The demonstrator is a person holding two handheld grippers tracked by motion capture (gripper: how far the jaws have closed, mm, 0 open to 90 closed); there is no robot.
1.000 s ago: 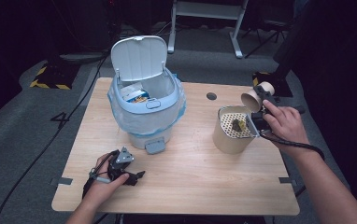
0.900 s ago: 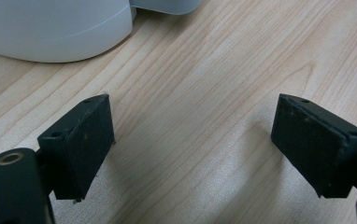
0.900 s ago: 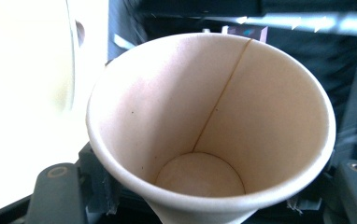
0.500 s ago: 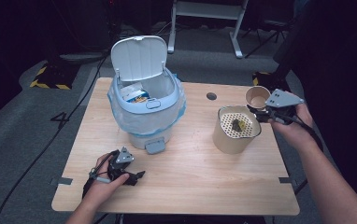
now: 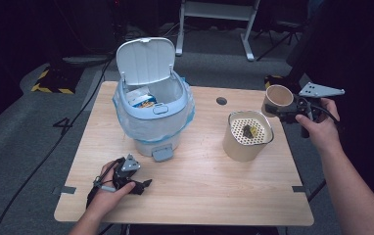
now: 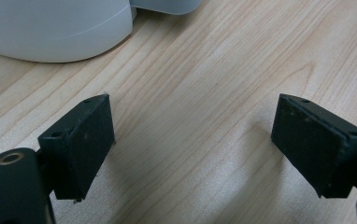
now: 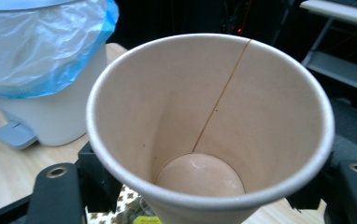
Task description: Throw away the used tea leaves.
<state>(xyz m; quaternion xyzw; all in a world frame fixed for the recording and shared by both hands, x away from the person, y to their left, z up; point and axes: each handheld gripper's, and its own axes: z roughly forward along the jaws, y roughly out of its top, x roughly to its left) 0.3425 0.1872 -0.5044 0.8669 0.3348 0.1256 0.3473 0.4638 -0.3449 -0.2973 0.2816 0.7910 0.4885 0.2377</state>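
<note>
Gleaming pale wooden table, dark room

My left hand rests low at the near left, its gripper lying flat with jaws spread wide apart and nothing between them. My right forearm reaches up the right side; that hand holds its gripper raised, jaws closed on a paper cup.

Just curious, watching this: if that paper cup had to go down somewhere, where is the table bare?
Bare wood lies along the near edge between the left hand-held gripper and the beige container. Crowded: around the bin. The cup is held beside the container.
</note>
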